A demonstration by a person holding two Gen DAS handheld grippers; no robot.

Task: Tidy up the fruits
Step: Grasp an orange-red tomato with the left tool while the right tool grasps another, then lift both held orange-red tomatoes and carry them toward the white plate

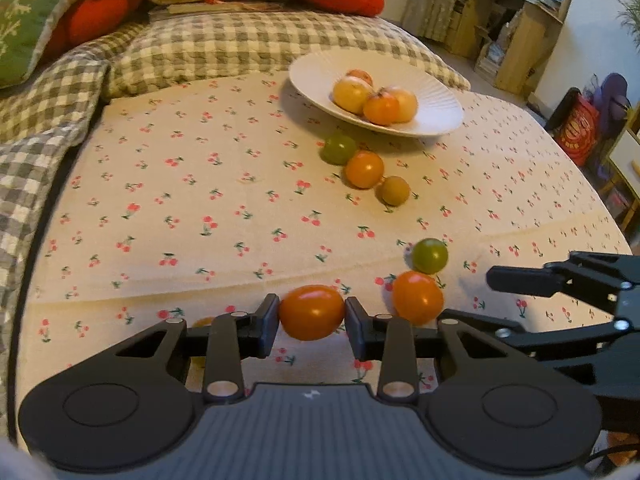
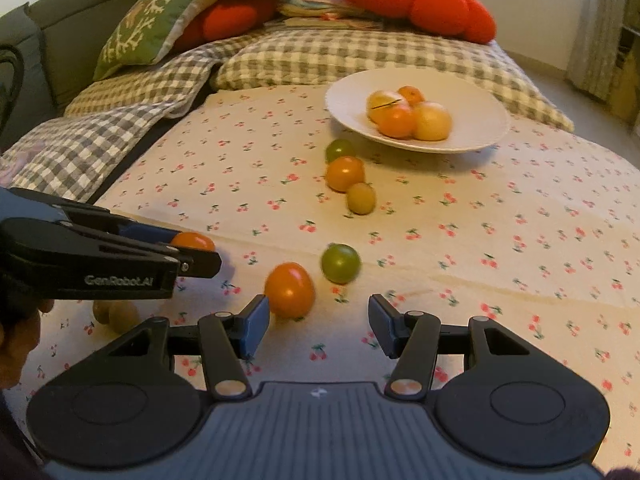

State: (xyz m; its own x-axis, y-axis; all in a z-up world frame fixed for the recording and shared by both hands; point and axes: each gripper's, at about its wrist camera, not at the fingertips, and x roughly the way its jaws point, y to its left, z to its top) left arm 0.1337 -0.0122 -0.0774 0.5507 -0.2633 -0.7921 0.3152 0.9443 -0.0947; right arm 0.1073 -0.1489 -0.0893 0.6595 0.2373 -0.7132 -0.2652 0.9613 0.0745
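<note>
Left wrist view: left gripper (image 1: 312, 318) clamped on an orange fruit (image 1: 312, 312), just above the cherry-print cloth (image 1: 180, 220). Beside it, a second orange fruit (image 1: 417, 297) and a green fruit (image 1: 430, 256). Right wrist view: right gripper (image 2: 318, 326) with jaws apart, nothing between them. Farther off, three loose fruits (image 2: 345, 173) near a white plate (image 2: 472, 120) holding four more.
</note>
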